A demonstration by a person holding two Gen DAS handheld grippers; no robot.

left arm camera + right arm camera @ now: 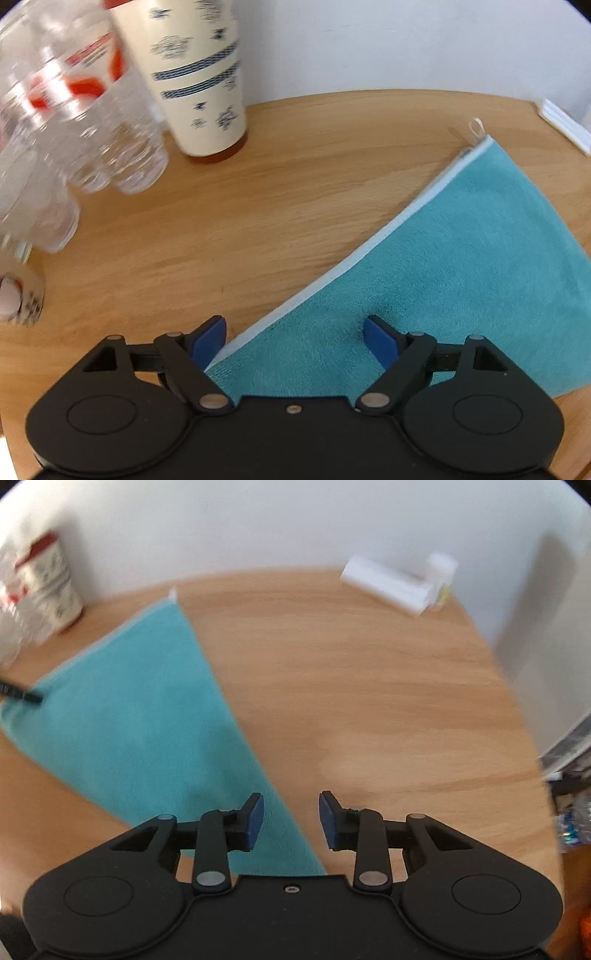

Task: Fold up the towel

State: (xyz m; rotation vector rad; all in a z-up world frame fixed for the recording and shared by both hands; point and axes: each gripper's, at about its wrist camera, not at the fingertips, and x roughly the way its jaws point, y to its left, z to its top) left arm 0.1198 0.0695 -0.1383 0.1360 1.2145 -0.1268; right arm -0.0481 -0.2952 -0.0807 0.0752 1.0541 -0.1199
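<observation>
A teal towel (pixel 461 266) with a pale hem and a small white loop at its far corner lies flat on the round wooden table (pixel 258 206). My left gripper (pixel 295 339) is open over the towel's near left corner, one pad on the wood side, the other above the cloth. In the right wrist view the same towel (pixel 147 709) stretches away to the left. My right gripper (pixel 291 819) is open above its near right edge, holding nothing. A black tip of the left gripper (pixel 22 694) shows at the towel's left edge.
A patterned cream cup (pixel 199 74) and clear plastic bottles (pixel 74 122) with red labels stand at the far left of the table. A white roll and a small bottle (pixel 402 583) lie at the far right by the white wall. Clutter sits beyond the table's right edge.
</observation>
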